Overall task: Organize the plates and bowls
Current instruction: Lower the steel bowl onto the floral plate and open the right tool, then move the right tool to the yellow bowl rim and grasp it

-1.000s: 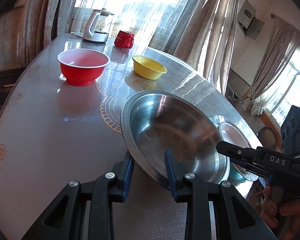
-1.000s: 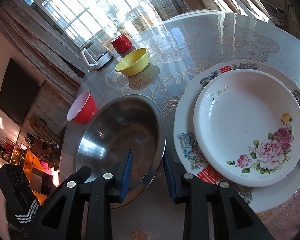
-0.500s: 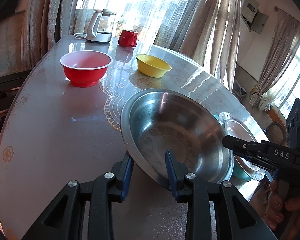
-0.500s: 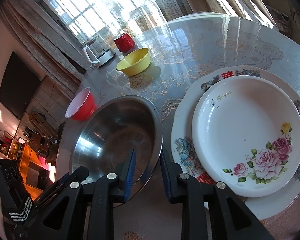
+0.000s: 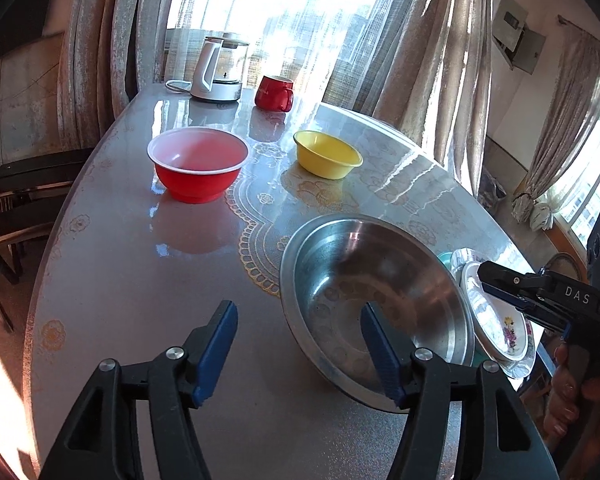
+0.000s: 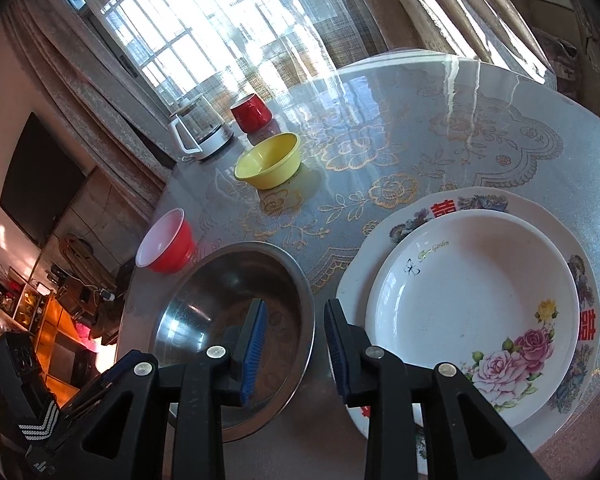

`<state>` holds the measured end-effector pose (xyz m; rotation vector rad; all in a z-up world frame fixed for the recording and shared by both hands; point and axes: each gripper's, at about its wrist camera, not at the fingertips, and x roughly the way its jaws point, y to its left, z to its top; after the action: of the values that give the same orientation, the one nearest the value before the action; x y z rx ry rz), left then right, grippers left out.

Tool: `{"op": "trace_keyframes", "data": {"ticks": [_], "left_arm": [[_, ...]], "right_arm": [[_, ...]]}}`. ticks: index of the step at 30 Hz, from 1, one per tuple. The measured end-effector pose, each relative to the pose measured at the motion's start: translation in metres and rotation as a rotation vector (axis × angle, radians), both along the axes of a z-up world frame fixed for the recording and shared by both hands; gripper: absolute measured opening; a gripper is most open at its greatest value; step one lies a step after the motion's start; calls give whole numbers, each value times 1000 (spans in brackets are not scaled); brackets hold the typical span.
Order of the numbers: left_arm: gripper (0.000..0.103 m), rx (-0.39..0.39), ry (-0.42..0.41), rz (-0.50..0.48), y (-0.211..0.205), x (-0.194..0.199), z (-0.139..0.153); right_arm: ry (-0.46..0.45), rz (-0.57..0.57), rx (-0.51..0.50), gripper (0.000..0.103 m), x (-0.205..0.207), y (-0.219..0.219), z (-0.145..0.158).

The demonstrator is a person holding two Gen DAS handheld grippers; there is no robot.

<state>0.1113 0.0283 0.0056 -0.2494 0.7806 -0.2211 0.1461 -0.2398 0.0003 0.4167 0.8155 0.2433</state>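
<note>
1. Left claw (image 5: 296, 340) was opening, jaws wide apart. The near rim of the steel bowl (image 5: 374, 296) sat between them, but neither pad pressed on it; the right finger hung over the bowl's inside, the left one stood clear over bare worktop (image 5: 140, 300).
2. Right claw (image 6: 294, 346) was also opening, by a smaller gap. It straddled the bowl's rim on the plate side: one pad inside the bowl, one outside, no visible contact, so I'd call it released.
3. Steel bowl sat on the worktop just beside the plate stack, which lay on its right-claw side. It looked slightly tilted in the left wrist view; couldn't tell whether its rim leaned on the stack.
4. Key relation: the white deep plate (image 6: 472, 300) lay nested in the large patterned plate (image 6: 452, 208), nearest the right claw. Red bowl (image 5: 198, 168) and yellow bowl (image 5: 327, 154) stood farther out, well apart, the red one on the left claw's side.
5. Contents: every bowl and plate looked empty.
6. Judgement: steel bowl just placed; the red or yellow bowl is probably next.
</note>
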Motion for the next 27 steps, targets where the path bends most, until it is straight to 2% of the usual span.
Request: {"op": "trace_keyframes", "data": {"ticks": [9,15,20,27], "left_arm": [[84,42,24,47,10,24,12],[88,67,64,40,4,44,15],[90,38,78,27,3,64,19],[90,-14,84,32,0,101,31]], "right_arm": [[11,-17,-40,35,23,-10,13],[22,-8,-80,38,45,-14,18],[38,14,-98,39,72,-12,18],[85,64,-69,40,129,-10,16]]}}
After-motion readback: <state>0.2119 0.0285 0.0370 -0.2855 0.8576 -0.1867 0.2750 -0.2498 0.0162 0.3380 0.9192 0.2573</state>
